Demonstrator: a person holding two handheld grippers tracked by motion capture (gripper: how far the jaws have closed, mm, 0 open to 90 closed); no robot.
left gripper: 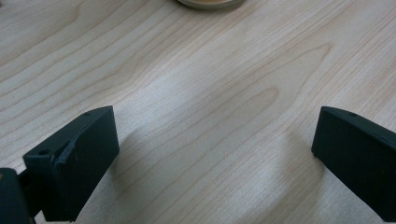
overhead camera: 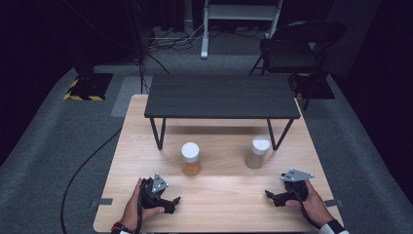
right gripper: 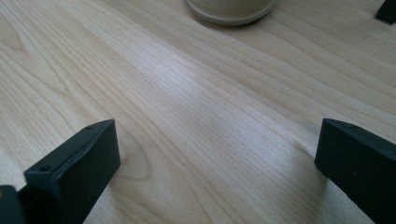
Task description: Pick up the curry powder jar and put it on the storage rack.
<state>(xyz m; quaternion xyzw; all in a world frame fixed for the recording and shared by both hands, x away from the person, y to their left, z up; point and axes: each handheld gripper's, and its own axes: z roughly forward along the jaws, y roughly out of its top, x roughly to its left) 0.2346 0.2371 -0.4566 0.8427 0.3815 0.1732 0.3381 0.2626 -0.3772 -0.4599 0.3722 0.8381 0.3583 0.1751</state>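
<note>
Left hand [overhead camera: 139, 207] gripping left gripper [overhead camera: 171, 204], jaws spread wide, held low at near left. Right hand [overhead camera: 311, 201] gripping right gripper [overhead camera: 272, 197], jaws likewise wide apart, low at near right.

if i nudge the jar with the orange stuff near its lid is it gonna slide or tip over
Probably tip rather than slide: the orange-filled jar stands upright, taller than it is wide, on the smooth wooden table. Its contents fill just the lower part, so the low weight may steady it somewhat. If it falls, its round body would likely roll. A push near the base seems safer.
</note>
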